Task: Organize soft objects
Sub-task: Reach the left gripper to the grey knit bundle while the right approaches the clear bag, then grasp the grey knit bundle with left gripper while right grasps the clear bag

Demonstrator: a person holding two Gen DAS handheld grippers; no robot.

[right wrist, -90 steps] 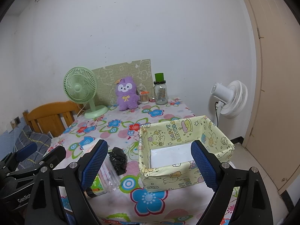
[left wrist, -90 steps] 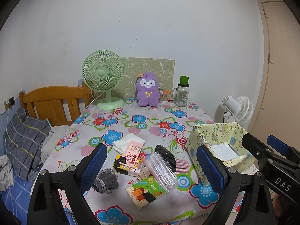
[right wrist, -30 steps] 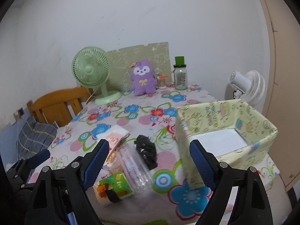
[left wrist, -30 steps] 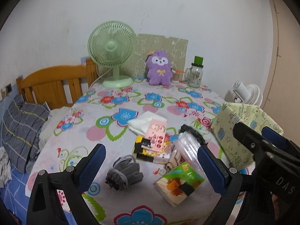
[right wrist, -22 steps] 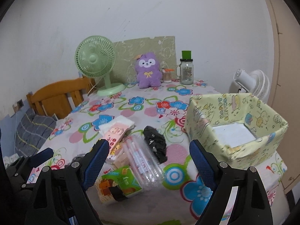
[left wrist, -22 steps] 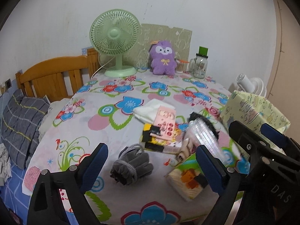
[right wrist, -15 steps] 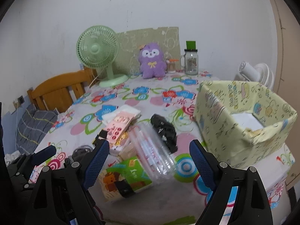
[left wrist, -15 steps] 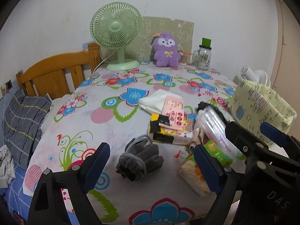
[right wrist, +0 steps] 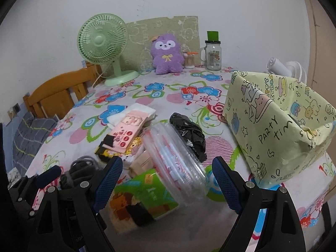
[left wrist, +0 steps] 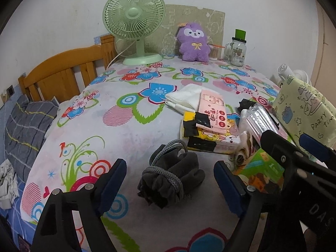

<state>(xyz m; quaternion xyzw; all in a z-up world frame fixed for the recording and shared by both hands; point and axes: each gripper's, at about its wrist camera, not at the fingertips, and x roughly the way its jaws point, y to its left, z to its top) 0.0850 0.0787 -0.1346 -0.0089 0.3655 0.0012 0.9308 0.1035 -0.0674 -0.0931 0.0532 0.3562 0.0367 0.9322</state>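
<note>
Left gripper stands wide, straddling the grey gloves, evidently lined up to grasp. Right gripper, also wide and empty, frames the plastic pack; the box waits to its right.

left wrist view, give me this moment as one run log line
left gripper: open, framing grey gloves | right gripper: open, empty, over clear pack | yellow box: no soft items visible inside

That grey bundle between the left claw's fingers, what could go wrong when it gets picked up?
The left claw is open around the grey gloves; it might pinch only the loose cord loop, so the bundle may dangle or slip. The green packet lies close beside the right finger and could get nudged.
</note>
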